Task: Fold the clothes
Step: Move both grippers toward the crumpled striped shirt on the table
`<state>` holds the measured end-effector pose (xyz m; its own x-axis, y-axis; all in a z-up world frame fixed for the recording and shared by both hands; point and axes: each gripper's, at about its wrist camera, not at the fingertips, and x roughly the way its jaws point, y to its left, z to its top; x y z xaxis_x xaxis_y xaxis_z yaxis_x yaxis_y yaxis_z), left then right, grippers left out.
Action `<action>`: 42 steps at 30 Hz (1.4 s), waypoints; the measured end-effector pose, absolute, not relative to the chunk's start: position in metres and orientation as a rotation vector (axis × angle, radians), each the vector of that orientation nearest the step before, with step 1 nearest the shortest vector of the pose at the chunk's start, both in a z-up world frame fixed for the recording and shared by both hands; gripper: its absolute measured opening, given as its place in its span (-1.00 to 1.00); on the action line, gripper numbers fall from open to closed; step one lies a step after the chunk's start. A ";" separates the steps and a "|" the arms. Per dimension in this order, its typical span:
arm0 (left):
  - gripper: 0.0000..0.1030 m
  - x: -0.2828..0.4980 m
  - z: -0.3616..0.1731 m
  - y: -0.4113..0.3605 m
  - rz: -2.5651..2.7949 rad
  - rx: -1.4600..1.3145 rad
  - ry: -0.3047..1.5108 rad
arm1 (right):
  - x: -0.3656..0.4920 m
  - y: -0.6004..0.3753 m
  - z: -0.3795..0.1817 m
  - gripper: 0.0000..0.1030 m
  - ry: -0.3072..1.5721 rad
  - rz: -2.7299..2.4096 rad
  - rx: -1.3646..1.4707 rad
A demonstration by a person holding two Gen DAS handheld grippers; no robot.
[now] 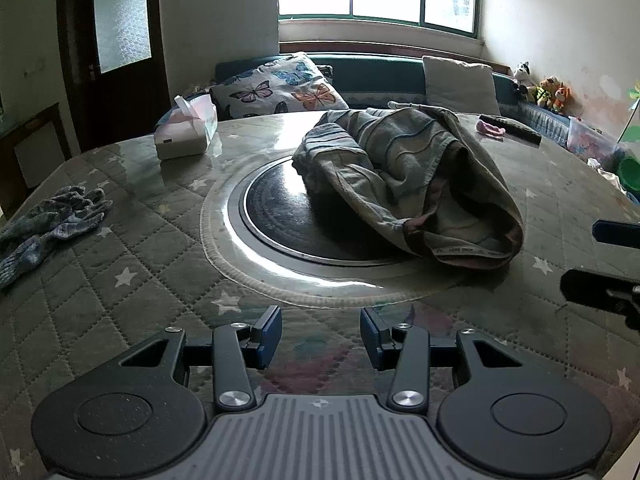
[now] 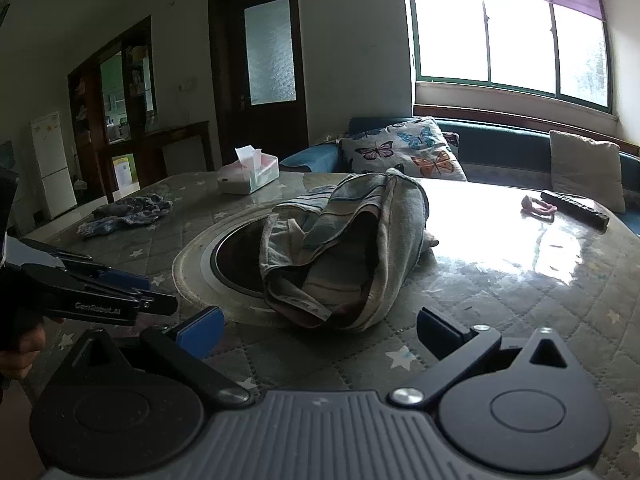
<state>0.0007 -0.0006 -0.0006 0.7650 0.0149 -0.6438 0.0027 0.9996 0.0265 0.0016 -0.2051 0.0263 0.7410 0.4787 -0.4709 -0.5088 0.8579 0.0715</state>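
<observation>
A crumpled striped garment (image 1: pixel 404 176) lies heaped on the round table, partly over the dark inset disc (image 1: pixel 288 216). Seen from the right wrist, the same garment (image 2: pixel 344 248) sits just beyond my fingers. My left gripper (image 1: pixel 320 338) is open and empty, hovering over the quilted cover short of the garment. My right gripper (image 2: pixel 320 330) is open wide, empty, with the garment's near hem just ahead. The right gripper's fingers (image 1: pixel 612 264) show at the right edge of the left wrist view; the left gripper (image 2: pixel 120 292) shows at the left of the right wrist view.
A tissue box (image 1: pixel 186 134) stands at the back left. A blue knitted glove (image 1: pixel 48 220) lies at the left. A remote (image 2: pixel 576 208) and a pink scrunchie (image 2: pixel 538 206) lie at the far right. A sofa with a butterfly pillow (image 1: pixel 280 88) is behind the table.
</observation>
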 end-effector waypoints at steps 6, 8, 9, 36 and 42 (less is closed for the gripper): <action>-0.11 0.005 -0.005 -0.005 0.009 0.014 0.718 | 0.004 -0.201 0.026 1.00 0.508 0.551 -0.057; -0.11 0.006 -0.006 -0.006 0.009 0.010 0.724 | 0.005 -0.200 0.024 1.00 0.509 0.552 -0.050; -0.11 0.006 -0.006 -0.006 0.009 0.009 0.724 | 0.004 -0.201 0.024 1.00 0.509 0.551 -0.045; -0.11 0.008 -0.011 -0.023 0.001 0.044 0.778 | 0.008 -0.188 0.013 1.00 0.627 0.497 -0.122; -0.11 0.009 -0.011 -0.027 -0.008 0.049 0.779 | 0.009 -0.186 0.013 1.00 0.643 0.490 -0.121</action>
<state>0.0093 -0.0271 -0.0107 0.7115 0.0108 -0.7026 0.0254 0.9988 0.0411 0.0095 -0.1861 0.0127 0.6914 0.4003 -0.6014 -0.4736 0.8798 0.0411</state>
